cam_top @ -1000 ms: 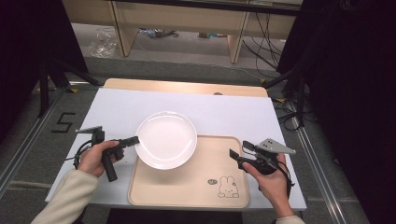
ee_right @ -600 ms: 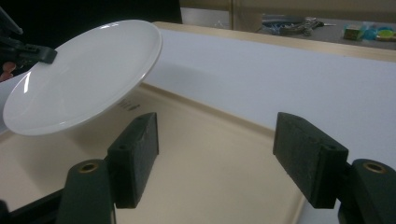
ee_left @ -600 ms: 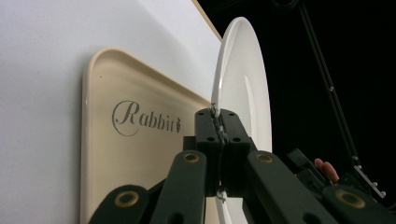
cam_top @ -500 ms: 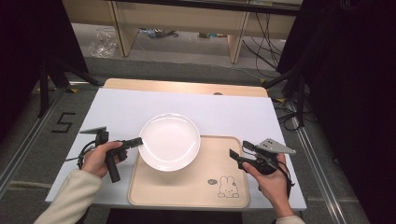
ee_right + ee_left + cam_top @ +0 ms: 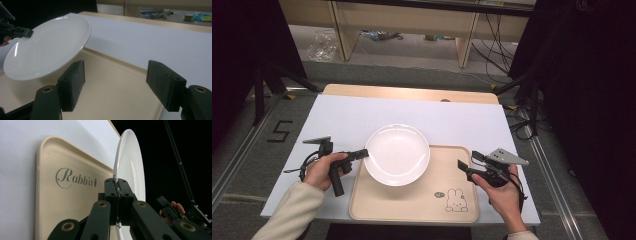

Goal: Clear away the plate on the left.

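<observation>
A white plate (image 5: 396, 154) hangs in the air above the beige tray (image 5: 439, 200), held by its left rim. My left gripper (image 5: 363, 153) is shut on that rim; in the left gripper view the jaws clamp the plate's edge (image 5: 128, 165) at my left gripper (image 5: 117, 195). The tray (image 5: 55, 202) carries the word "Rabbit" and a rabbit drawing. My right gripper (image 5: 463, 167) rests at the tray's right edge, open, nothing between its jaws. In the right gripper view the plate (image 5: 47, 47) floats tilted over the tray (image 5: 110, 85), beyond my right gripper (image 5: 115, 85).
A white sheet (image 5: 362, 120) covers the wooden table (image 5: 412, 92). Shelving and cables (image 5: 492, 30) stand on the floor behind. A "5" mark (image 5: 280, 131) is on the floor at left.
The left gripper has carried the plate slightly right and farther over the tray. The right gripper has stayed still.
</observation>
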`<state>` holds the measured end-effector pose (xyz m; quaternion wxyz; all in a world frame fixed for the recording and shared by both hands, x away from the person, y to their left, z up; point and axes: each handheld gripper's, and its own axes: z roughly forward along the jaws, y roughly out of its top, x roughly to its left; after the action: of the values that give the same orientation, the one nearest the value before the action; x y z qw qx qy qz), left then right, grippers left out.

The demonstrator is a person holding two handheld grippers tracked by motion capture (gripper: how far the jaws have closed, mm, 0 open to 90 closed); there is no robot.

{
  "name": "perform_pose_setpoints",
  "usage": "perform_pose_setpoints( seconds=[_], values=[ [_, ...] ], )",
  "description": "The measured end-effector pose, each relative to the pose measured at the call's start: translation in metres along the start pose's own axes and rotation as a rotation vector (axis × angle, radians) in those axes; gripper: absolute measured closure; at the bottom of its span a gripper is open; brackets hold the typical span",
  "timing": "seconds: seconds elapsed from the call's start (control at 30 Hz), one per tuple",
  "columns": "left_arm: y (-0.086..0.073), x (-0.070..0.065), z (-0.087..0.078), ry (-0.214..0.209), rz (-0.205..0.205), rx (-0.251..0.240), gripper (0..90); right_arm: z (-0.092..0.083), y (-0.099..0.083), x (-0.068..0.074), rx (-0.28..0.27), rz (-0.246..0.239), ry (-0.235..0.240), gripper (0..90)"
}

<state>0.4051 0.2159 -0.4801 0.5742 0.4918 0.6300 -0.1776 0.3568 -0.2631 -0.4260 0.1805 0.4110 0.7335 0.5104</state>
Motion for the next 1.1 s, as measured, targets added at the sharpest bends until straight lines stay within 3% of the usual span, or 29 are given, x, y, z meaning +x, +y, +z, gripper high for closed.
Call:
perform_pose_setpoints(
  seconds=[0.23,0.33,0.37,0.87,0.97,1.0,1.1],
  values=[
    [-0.001,-0.001,0.002,0.013,0.005,0.029,87.6,0.0,0.0,0.0,0.001,-0.002,0.0,32.2],
    [-0.002,0.0,0.004,0.004,0.006,0.014,87.6,0.0,0.0,0.0,0.0,-0.001,0.0,32.2],
    [-0.002,-0.002,0.004,0.036,-0.003,0.027,87.6,0.0,0.0,0.0,0.001,-0.001,0.0,32.2],
    [-0.011,0.001,0.017,0.061,0.008,0.067,87.5,0.0,0.0,0.0,0.009,-0.006,-0.008,32.3],
    [-0.013,0.001,0.021,0.088,0.009,0.079,87.3,0.0,0.0,0.001,0.006,0.0,-0.012,32.3],
    [-0.013,0.001,0.021,0.093,0.013,0.081,87.3,0.001,-0.001,0.003,-0.008,0.028,-0.002,32.2],
    [-0.015,0.002,0.024,0.108,0.027,0.09,86.9,0.001,-0.001,0.002,-0.001,0.006,-0.011,32.3]
  ],
)
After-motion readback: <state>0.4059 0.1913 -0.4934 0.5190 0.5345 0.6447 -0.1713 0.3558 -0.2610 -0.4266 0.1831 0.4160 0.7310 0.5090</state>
